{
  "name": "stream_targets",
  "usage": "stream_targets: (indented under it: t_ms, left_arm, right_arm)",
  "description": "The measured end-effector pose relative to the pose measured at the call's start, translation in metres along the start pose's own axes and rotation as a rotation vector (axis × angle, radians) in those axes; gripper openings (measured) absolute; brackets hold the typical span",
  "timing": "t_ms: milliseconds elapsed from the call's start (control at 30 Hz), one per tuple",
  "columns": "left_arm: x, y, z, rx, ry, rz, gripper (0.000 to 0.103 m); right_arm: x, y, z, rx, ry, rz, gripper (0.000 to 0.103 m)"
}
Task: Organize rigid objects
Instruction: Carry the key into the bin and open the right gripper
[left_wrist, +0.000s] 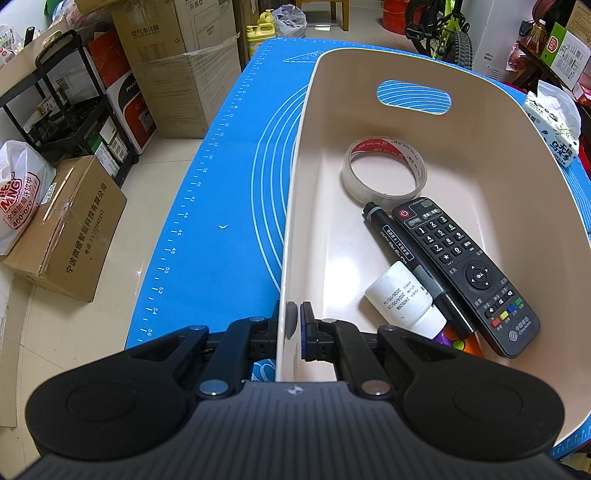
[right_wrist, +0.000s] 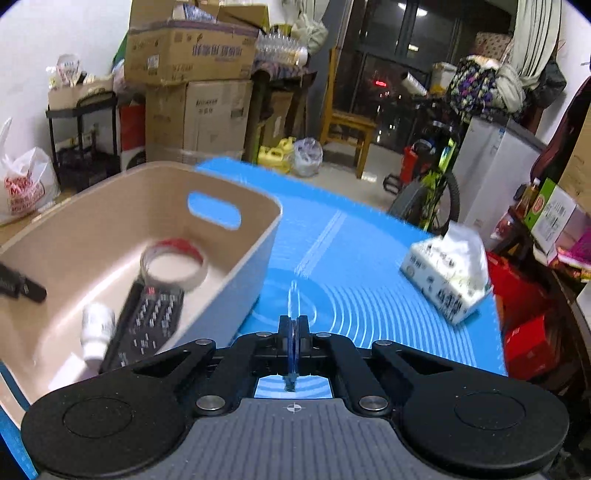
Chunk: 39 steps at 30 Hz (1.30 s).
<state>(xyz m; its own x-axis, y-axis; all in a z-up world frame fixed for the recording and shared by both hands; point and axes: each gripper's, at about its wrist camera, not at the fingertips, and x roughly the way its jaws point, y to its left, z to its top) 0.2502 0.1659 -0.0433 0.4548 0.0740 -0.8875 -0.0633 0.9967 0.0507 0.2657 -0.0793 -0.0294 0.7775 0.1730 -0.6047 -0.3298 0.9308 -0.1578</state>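
Note:
A beige bin (left_wrist: 480, 122) stands on the blue mat (left_wrist: 229, 177). Inside lie a tape roll (left_wrist: 384, 171), a black marker (left_wrist: 413, 258), a black remote (left_wrist: 465, 273), a white bottle (left_wrist: 402, 299) and a colourful toy (left_wrist: 458, 341) partly hidden under them. My left gripper (left_wrist: 291, 321) is shut on the bin's near left wall, one finger inside and one outside. In the right wrist view the bin (right_wrist: 255, 258) is at the left with the tape (right_wrist: 173, 266), remote (right_wrist: 147, 325) and bottle (right_wrist: 96, 328). My right gripper (right_wrist: 294, 332) is shut and empty above the mat (right_wrist: 369, 280).
A tissue pack (right_wrist: 447, 280) lies on the mat's right part; it also shows in the left wrist view (left_wrist: 554, 122). Cardboard boxes (left_wrist: 66, 229), a black shelf rack (left_wrist: 74, 103), a bicycle (right_wrist: 432, 192) and a wooden chair (right_wrist: 347, 125) stand around the table.

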Motion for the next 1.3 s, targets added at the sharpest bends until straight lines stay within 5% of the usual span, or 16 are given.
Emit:
stream_targets:
  t_ms: [633,933,1300]
  left_arm:
    - [0.001,-0.002,0.000,0.001,0.000,0.003,0.007]
    - [0.001,-0.003,0.000,0.000,-0.001,-0.001,0.007]
    - [0.001,-0.004,0.000,0.001,-0.002,0.003,0.007]
  right_arm:
    - [-0.025,0.060,0.078,0.003,-0.167,0.167,0.013]
    - [0.008,0.110,0.059,-0.029,-0.038,0.247,0.013]
    - [0.043,0.122,0.039,-0.007,0.193,0.262,0.013]
